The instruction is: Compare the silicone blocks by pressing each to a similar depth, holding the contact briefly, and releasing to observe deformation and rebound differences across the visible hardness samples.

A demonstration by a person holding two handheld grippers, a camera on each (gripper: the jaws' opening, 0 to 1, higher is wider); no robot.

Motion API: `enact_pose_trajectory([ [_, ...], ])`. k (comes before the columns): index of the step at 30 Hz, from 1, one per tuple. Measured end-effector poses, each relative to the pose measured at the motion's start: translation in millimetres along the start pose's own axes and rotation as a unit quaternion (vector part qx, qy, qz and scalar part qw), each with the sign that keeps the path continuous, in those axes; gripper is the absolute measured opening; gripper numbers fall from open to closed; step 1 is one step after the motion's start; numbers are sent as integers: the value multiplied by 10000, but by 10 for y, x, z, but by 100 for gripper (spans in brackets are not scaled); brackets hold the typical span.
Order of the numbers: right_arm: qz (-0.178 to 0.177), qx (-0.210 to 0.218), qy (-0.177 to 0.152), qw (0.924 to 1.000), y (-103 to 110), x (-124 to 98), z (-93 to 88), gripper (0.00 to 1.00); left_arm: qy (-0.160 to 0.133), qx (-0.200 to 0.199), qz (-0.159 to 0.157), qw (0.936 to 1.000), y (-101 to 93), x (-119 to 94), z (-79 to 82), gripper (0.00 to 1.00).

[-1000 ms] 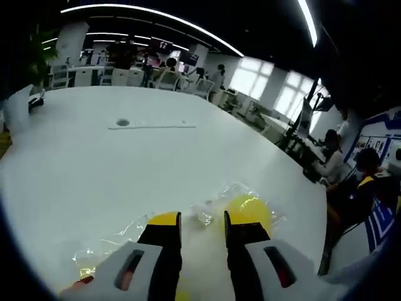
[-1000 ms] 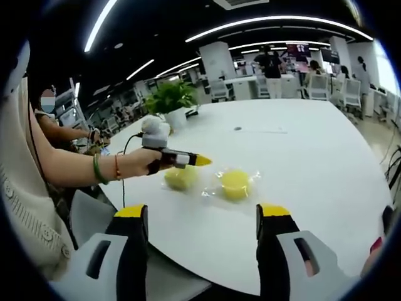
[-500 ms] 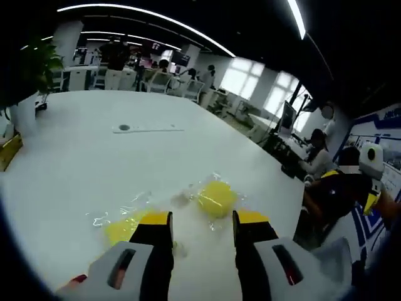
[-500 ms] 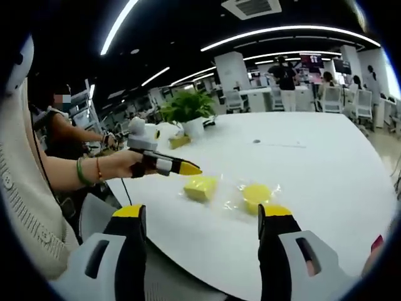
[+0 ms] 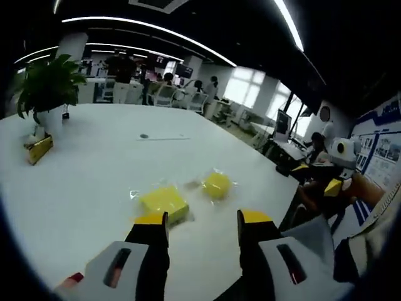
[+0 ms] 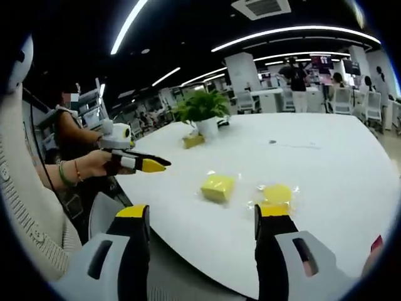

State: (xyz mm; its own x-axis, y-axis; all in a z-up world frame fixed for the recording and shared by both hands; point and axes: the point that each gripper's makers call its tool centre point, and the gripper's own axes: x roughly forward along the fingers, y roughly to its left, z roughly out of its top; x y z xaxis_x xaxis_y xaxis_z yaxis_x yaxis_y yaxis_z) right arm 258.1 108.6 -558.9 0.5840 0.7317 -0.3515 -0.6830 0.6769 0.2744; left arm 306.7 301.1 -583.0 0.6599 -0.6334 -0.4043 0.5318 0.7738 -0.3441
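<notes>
Because the square yellow silicone block (image 5: 164, 202) and round yellow silicone block (image 5: 217, 185) lie loose in thin clear wrap on the white table (image 5: 94, 163), either could be skidded by an off-centre press. The left gripper (image 5: 203, 219) and right gripper (image 6: 203, 212) are held wide open, empty, apart from both blocks.

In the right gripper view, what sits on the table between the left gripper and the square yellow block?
Nothing: in the right gripper view, only bare white table separates the left gripper from the square yellow block.
</notes>
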Motion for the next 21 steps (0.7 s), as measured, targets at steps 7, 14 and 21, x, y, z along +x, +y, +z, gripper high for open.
enact_pose_trajectory([
  [7,-140,128,-123,9997,-58,-12,-22,70,-223,79,116,9997,-44,-333,-73,49],
  [14,-410,95,-208,9989,-129,-98,-49,63,-300,-25,315,9990,62,-540,-158,47],
  [21,-471,101,-208,9986,-146,-129,-68,68,-353,-187,365,9985,68,-540,-148,51],
])
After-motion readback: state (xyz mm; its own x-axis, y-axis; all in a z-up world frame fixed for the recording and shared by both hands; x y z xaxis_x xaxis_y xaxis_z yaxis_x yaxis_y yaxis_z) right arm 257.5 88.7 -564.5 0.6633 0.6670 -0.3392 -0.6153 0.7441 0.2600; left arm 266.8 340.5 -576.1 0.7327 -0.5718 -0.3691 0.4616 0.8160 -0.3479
